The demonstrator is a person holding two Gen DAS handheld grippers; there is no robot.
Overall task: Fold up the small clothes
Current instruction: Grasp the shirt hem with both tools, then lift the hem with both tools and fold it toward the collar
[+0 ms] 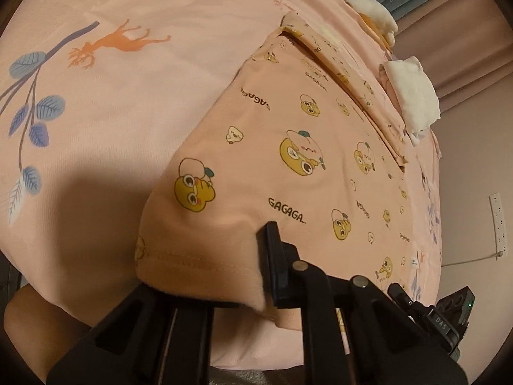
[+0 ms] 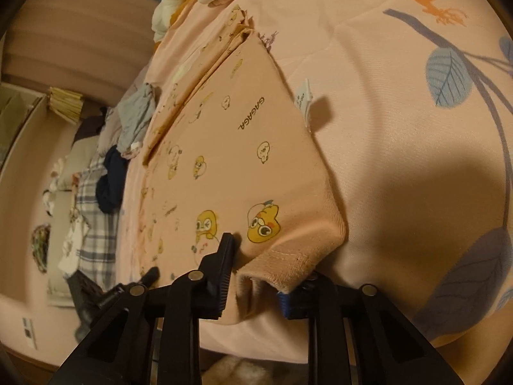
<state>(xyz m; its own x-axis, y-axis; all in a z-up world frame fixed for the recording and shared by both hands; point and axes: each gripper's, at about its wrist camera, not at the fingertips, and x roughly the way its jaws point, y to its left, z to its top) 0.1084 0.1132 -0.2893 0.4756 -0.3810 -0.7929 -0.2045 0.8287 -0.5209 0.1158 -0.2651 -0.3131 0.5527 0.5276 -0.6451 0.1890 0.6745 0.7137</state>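
A small pink garment printed with yellow cartoon faces and "GAGAGA" [image 1: 288, 147] lies spread on the pink bed sheet [image 1: 128, 96]. My left gripper [image 1: 224, 276] is shut on its near hem at one corner; only one black finger [image 1: 275, 256] shows, the other is under the cloth. In the right wrist view the same garment [image 2: 231, 147] shows, with a white label [image 2: 304, 99] at its side. My right gripper [image 2: 256, 272] is shut on the other hem corner, with one finger [image 2: 221, 266] on top of the cloth.
The sheet has a deer and blue leaf print [image 1: 32, 109]. White folded clothes [image 1: 413, 96] lie beyond the garment. A heap of grey, navy and plaid clothes [image 2: 109, 166] lies at the bed's far side. A wall socket [image 1: 498, 224] is on the right.
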